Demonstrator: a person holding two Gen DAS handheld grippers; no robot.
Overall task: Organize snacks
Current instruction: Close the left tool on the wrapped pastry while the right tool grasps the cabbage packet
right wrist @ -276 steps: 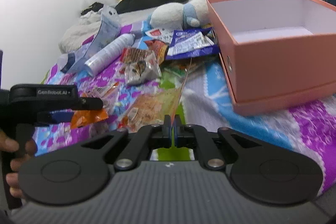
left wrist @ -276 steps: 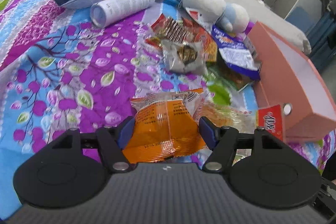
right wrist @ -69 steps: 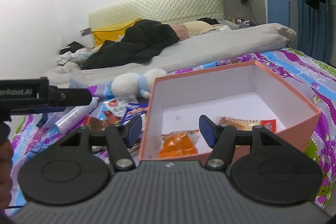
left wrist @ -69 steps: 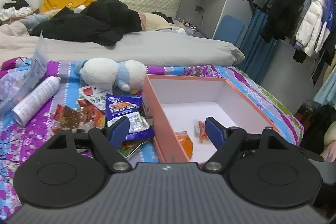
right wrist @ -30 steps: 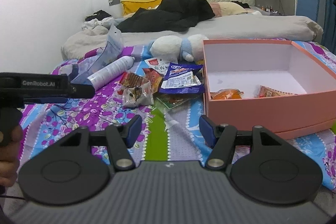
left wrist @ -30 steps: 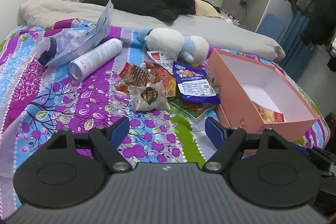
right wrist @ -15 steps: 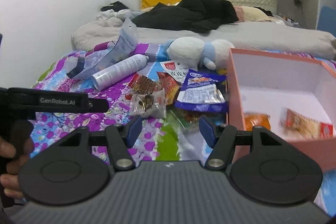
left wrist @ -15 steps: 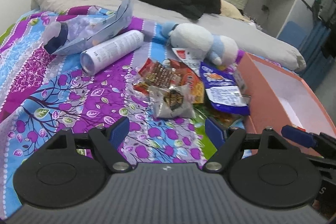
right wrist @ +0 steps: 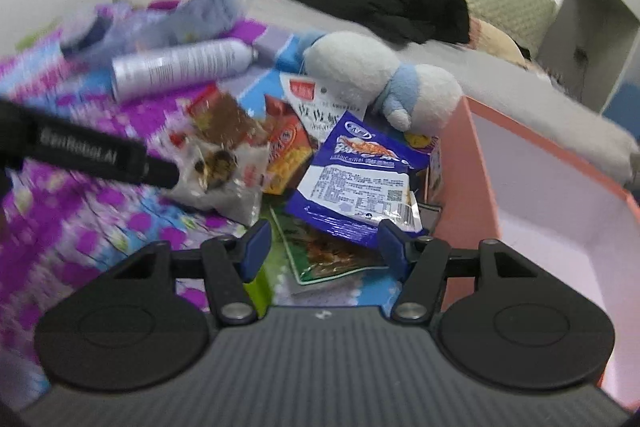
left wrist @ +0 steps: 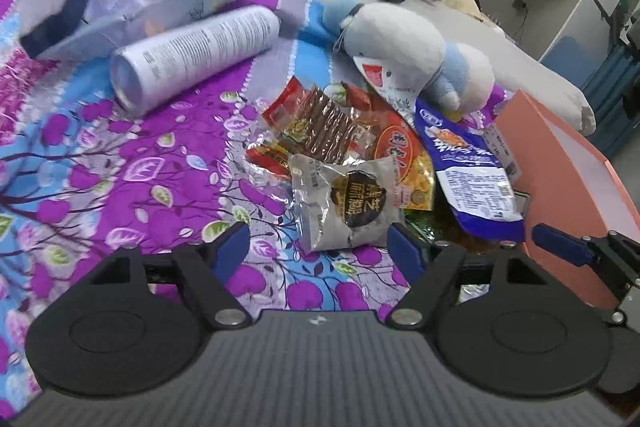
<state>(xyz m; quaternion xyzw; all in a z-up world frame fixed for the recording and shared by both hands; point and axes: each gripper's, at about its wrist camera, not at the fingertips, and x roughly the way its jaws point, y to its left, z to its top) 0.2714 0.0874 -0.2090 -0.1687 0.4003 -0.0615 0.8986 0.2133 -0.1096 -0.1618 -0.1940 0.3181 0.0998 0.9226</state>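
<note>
Snacks are now filling both views where the salmon-pink cardboard box (right wrist: 460, 163) did a moment ago. Both grippers are coming back for another load. The left gripper (left wrist: 318, 247) is narrowing, empty, toward the grey crinkly packet (left wrist: 344, 203); the right gripper (right wrist: 322, 241) is narrowing, empty, around the blue-and-white pouch (right wrist: 356, 183) beside the box, mid-bed.

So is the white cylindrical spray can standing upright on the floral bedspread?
No, the white spray can lies on its side on the floral bedspread.

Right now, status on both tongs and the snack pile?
Left tongs and right tongs empty, jaws closing. Grey snack packet ahead of left, blue packet ahead of right. Plush toy crowds the pile.
</note>
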